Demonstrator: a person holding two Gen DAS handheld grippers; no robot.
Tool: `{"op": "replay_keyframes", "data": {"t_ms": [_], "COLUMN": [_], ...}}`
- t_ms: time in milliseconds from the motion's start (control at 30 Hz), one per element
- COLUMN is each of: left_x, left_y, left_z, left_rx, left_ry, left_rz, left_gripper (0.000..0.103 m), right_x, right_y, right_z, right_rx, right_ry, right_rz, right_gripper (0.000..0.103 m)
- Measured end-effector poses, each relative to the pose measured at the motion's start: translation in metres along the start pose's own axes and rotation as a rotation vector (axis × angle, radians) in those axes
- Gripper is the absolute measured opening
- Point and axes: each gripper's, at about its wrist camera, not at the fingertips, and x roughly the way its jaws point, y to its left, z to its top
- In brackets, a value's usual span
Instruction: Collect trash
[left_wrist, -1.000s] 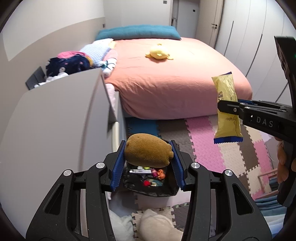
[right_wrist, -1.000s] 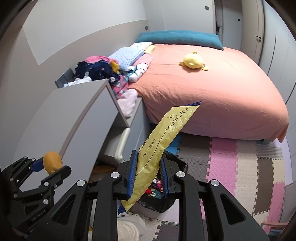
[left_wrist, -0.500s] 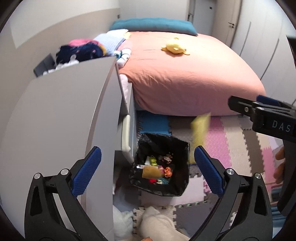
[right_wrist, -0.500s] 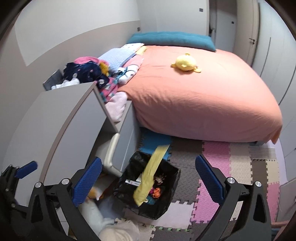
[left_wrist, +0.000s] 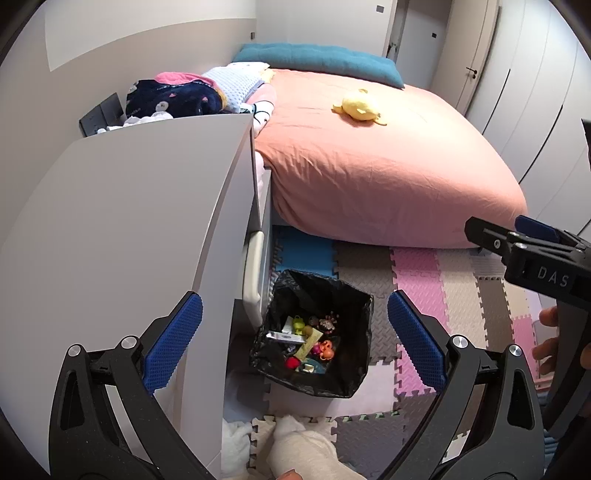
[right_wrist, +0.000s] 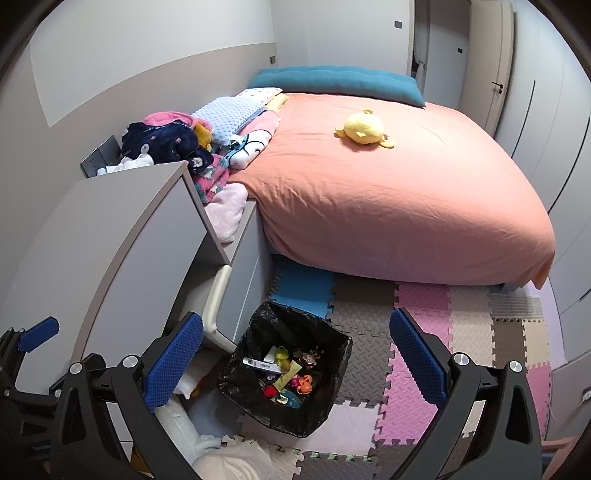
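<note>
Hovering over black-lined trash bin (left_wrist: 314, 339): left gripper (left_wrist: 295, 341) wide open, empty; right gripper (right_wrist: 295, 356) same. Yellow wrapper (right_wrist: 286, 376) inside bin, bed (right_wrist: 388, 199) behind.

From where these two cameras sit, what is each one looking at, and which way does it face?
Left wrist: rides the left gripper, looking down past its open jaws at the trash bin beside the cabinet; the right gripper and fingers show at right.
Right wrist: rides the right gripper, jaws open, facing the bin; the left gripper shows at left.
Both share the bin, bed, yellow plush and foam mats.
</note>
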Motion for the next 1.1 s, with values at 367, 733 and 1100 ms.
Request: {"op": "replay_keyframes", "data": {"t_ms": [367, 733, 1100], "left_x": [-0.0055, -0.0068, -0.0075], "left_y": [0.0011, -0.0002, 0.0009], "left_z": [0.0007, -0.0012, -0.0025], "left_rx": [0.006, 0.018, 0.029], "left_ry": [-0.018, -0.020, -0.023], "left_rz": [0.002, 0.012, 0.021], "left_gripper": [0.097, 0.097, 0.097], "right_x": [-0.0028, -0.0057, -0.0062], "right_y": [0.0068, 0.0073, 0.0066], "right_z": [-0.0033, -0.0043, -0.0042], "right_rx": [-0.006, -0.006, -0.004], "right_ry": [-0.001, -0.007, -0.007], "right_rz": [0.010, 0.013, 0.014], "right_gripper": [0.101, 0.101, 0.101]}}
